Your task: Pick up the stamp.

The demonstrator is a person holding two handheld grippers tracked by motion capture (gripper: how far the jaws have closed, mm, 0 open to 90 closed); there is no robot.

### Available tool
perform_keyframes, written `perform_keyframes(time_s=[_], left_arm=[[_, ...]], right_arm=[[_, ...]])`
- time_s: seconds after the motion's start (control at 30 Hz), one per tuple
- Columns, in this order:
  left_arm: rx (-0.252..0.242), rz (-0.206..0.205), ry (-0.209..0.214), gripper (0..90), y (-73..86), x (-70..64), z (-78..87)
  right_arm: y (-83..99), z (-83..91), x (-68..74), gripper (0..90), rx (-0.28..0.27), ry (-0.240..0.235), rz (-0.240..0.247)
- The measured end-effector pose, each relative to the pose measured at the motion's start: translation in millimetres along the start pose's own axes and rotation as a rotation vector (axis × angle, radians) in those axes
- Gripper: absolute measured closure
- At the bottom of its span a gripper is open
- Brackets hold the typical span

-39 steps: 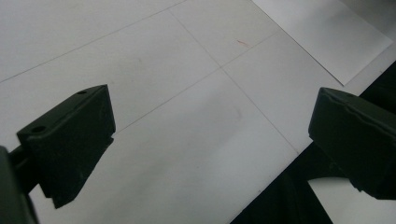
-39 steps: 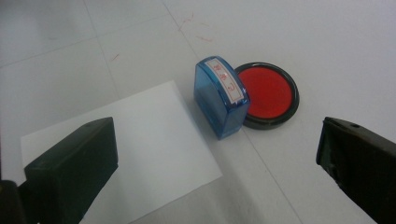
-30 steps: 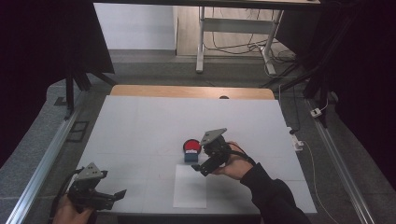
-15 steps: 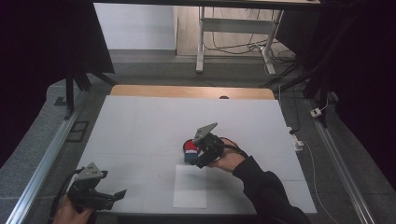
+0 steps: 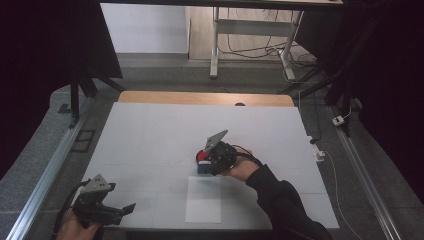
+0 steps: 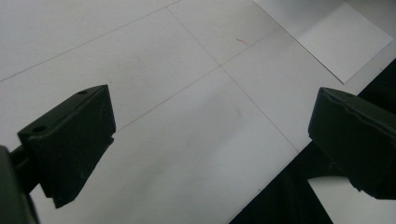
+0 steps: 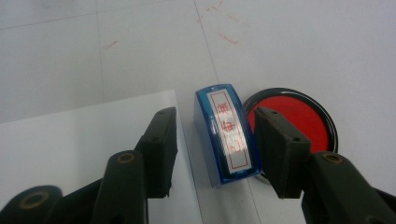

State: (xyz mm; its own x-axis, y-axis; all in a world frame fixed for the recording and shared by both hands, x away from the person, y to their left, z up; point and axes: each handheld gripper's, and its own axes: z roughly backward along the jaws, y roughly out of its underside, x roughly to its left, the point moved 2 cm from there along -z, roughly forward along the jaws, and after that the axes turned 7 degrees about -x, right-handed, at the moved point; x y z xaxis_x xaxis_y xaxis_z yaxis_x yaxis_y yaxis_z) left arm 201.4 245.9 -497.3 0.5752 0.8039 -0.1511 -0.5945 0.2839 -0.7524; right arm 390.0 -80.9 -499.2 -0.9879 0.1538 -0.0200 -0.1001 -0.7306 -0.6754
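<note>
The left gripper point(image 5: 127, 207) is held idle at the near left corner of the table point(image 5: 150, 130), its jaws spread wide and empty. Near the table's centre, the right gripper point(image 7: 212, 149) is set astride the blue stamp point(image 7: 227, 135), jaws parted and not yet closed on it. The stamp lies between the white sheet point(image 7: 70, 154) on its left and the red ink pad point(image 7: 299, 121) on its right. For a sound grasp, the jaws should be closed squarely on the stamp's long sides, the pad's rim being avoided. Ample bare room is left toward the far edge.
</note>
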Motion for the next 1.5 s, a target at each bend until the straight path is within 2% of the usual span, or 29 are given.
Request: perform_keyframes(time_s=[0.17, 0.37, 0.47, 0.67, 1.0, 1.2, 1.23, 1.47, 1.5], left_arm=[[0.001, 0.001, 0.001, 1.3, 0.0, 0.1, -0.1], [0.002, -0.002, -0.001, 1.3, 0.0, -0.2, -0.2], [0.002, -0.002, -0.001, 1.3, 0.0, -0.2, -0.2], [0.001, -0.002, 0.000, 1.2, 0.1, -0.1, -0.1], [0.002, -0.002, 0.000, 1.3, 0.0, -0.1, -0.2], [0.001, -0.003, 0.001, 1.5, 0.0, -0.2, -0.1], [0.001, -0.003, 0.001, 1.6, 0.0, -0.2, -0.1], [0.002, -0.005, 0.002, 1.7, 0.0, -0.4, 0.0], [0.002, -0.005, 0.002, 1.7, 0.0, -0.4, 0.0]], right_arm=[[0.0, -1.5, -0.7, 56.0, -0.005, -0.001, 0.006], [0.3, -0.7, -1.6, 68.0, 0.001, 0.007, 0.026], [0.4, -1.2, -0.6, 69.5, -0.002, -0.003, 0.017], [-0.6, -1.1, 0.1, 70.0, -0.002, -0.002, 0.019], [-4.2, 6.3, 1.6, 70.1, -0.037, 0.003, 0.013], [-8.8, 14.5, 8.0, 70.2, -0.064, -0.001, -0.008], [-11.1, 18.4, 10.9, 70.2, -0.083, -0.007, -0.030], [-14.2, 29.9, 18.9, 70.2, -0.111, -0.004, -0.042], [-14.7, 31.5, 20.9, 70.3, -0.117, -0.005, -0.058]])
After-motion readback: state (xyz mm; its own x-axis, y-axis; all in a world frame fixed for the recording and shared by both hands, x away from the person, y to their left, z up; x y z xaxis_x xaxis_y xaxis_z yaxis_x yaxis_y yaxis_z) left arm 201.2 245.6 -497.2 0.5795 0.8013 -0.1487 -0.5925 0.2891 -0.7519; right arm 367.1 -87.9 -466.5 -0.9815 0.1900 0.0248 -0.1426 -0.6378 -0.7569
